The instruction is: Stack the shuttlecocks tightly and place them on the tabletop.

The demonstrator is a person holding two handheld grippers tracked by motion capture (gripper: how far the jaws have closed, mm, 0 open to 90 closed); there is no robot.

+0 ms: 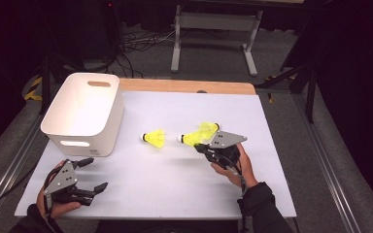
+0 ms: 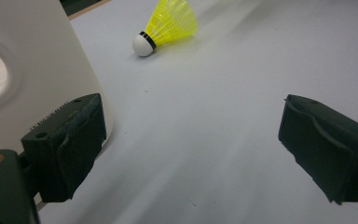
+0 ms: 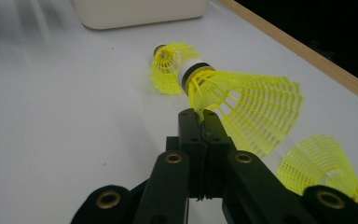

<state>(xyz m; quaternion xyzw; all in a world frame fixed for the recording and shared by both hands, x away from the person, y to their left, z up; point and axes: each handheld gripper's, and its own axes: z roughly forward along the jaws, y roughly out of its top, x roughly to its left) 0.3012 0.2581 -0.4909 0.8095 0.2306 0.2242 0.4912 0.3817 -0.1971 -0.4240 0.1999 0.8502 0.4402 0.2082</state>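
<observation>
The bench [image 1: 141, 189] carries a white bin [image 1: 85, 114] at its far left; its inside is too washed out to tell the contents. The left gripper [image 1: 94, 174] rests near that bin, jaws wide apart and holding nothing. The right gripper [image 3: 201, 116] is clamped on the skirt of a yellow shuttlecock [image 3: 242, 100]. A second shuttlecock [image 1: 154, 138] lies between bin and right gripper, and a third [image 1: 208, 128] sits just beside the held one.
</observation>
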